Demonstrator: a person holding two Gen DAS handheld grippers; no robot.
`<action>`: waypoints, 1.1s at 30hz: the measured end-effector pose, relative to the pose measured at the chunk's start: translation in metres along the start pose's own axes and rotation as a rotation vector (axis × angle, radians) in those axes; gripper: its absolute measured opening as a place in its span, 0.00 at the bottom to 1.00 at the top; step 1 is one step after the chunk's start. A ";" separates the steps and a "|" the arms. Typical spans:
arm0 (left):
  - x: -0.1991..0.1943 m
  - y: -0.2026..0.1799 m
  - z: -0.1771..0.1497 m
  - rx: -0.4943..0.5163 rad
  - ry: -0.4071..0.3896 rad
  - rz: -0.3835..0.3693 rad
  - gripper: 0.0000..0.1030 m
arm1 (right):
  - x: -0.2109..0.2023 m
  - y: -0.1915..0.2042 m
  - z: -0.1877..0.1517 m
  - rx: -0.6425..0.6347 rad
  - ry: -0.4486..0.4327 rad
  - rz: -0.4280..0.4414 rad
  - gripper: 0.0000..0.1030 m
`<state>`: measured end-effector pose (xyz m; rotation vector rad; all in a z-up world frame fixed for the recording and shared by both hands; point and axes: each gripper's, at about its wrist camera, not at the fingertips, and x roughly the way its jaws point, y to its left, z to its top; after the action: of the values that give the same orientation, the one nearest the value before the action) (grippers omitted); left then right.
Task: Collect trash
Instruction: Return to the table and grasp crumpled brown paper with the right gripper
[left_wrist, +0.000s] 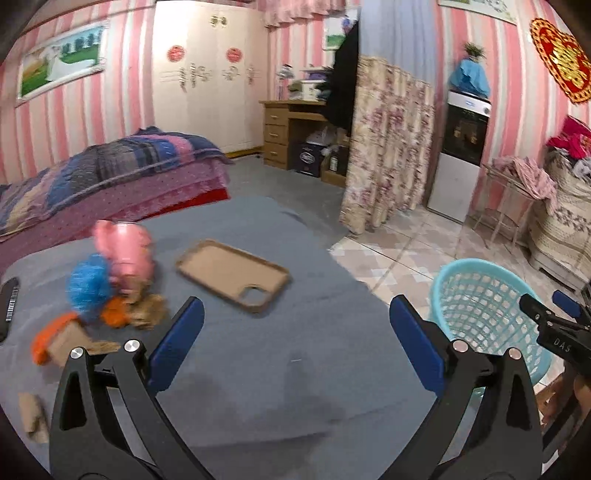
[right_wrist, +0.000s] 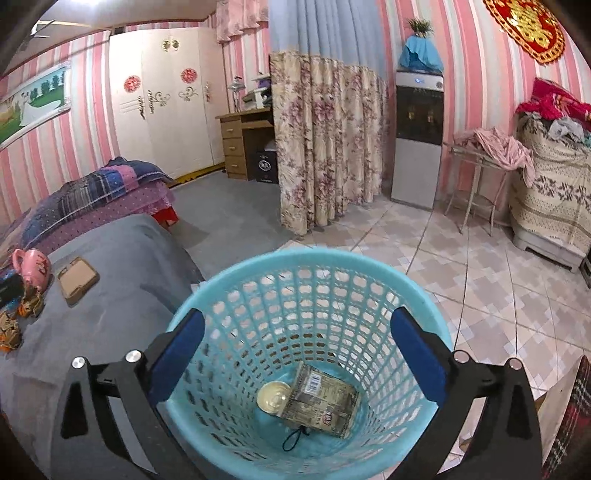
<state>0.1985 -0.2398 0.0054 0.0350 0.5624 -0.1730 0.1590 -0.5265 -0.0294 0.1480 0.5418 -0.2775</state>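
Observation:
My right gripper (right_wrist: 298, 321) hangs open over the teal mesh basket (right_wrist: 236, 273), nothing between its blue pads. In the basket lie a flattened carton (right_wrist: 321, 402) with a barcode, a round pale lid (right_wrist: 272, 397) and a black cord loop (right_wrist: 293, 439). My left gripper (left_wrist: 297, 310) is open and empty above the grey-covered table (left_wrist: 277, 369). To its left lie crumpled cardboard and orange scraps (left_wrist: 70, 339), a blue ball (left_wrist: 88, 286) and a small cardboard piece (left_wrist: 33, 417). The basket (left_wrist: 480, 306) stands to the right, with the right gripper (left_wrist: 546, 301) over it.
On the table also sit a pink cup (left_wrist: 123, 251), a tan phone case (left_wrist: 232, 275) and a black barcoded object (left_wrist: 8, 306) at the left edge. A bed (left_wrist: 110, 173), floral curtain (left_wrist: 388, 147), water dispenser (left_wrist: 461, 147) and tiled floor (right_wrist: 480, 280) surround it.

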 end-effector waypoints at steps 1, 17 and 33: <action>-0.007 0.008 0.002 -0.003 -0.008 0.017 0.95 | -0.004 0.007 0.001 -0.012 -0.010 0.008 0.96; -0.136 0.182 -0.006 -0.120 -0.069 0.329 0.95 | -0.092 0.173 0.006 -0.128 -0.056 0.366 0.96; -0.176 0.304 -0.049 -0.259 -0.061 0.461 0.95 | -0.143 0.318 -0.022 -0.383 -0.098 0.479 0.96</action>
<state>0.0787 0.0907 0.0534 -0.0922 0.4985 0.3467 0.1260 -0.1875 0.0478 -0.1086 0.4384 0.2857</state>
